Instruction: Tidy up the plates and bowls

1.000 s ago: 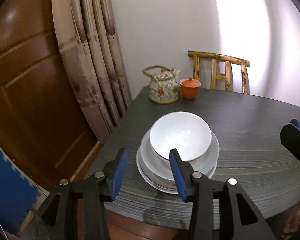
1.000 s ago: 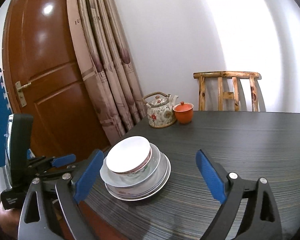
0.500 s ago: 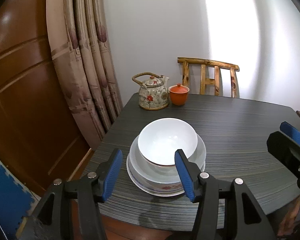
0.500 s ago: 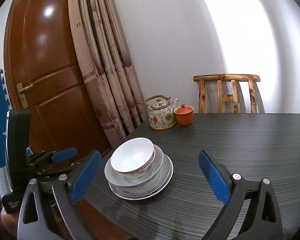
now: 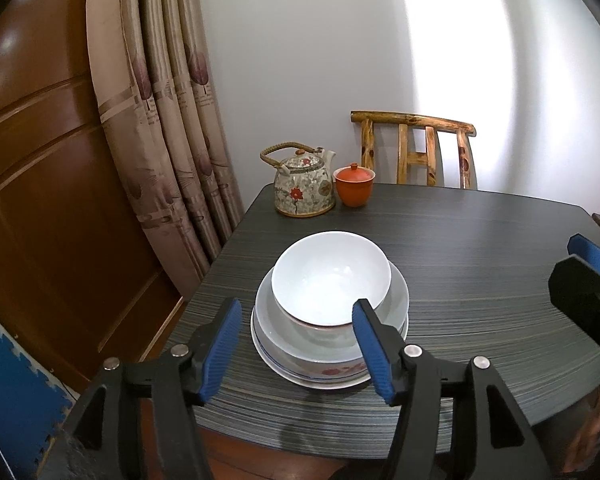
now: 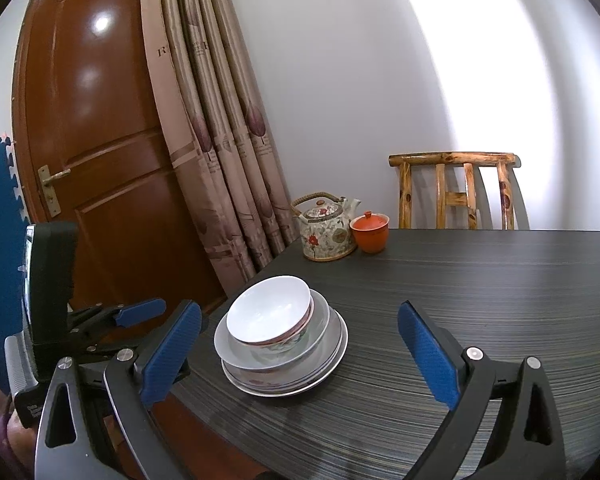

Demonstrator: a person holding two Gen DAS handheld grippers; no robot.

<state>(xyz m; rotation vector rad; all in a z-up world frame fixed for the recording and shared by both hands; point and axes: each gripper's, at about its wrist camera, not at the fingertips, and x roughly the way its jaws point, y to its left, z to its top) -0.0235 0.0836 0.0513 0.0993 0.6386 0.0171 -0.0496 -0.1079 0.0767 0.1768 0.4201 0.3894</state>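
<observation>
A stack of dishes stands near the front left corner of the dark table [image 5: 480, 248]: a white bowl [image 5: 331, 278] on top, a wider bowl [image 5: 398, 300] under it, and plates [image 5: 320, 378] at the bottom. The same stack shows in the right wrist view, with the top bowl [image 6: 268, 310] tilted and the plates [image 6: 292, 386] below. My left gripper [image 5: 298, 346] is open and empty, just short of the stack. My right gripper [image 6: 300, 354] is open and empty, its fingers wide on either side of the stack, still apart from it.
A floral teapot [image 5: 305, 188] and an orange lidded cup [image 5: 355, 185] stand at the table's far left corner. A wooden chair [image 5: 416, 148] is behind the table. A curtain [image 5: 160, 100] and a brown door [image 6: 100, 140] are to the left.
Both grippers have drawn back and risen a little from the stack. Both stay open and empty. The dishes have not moved.
</observation>
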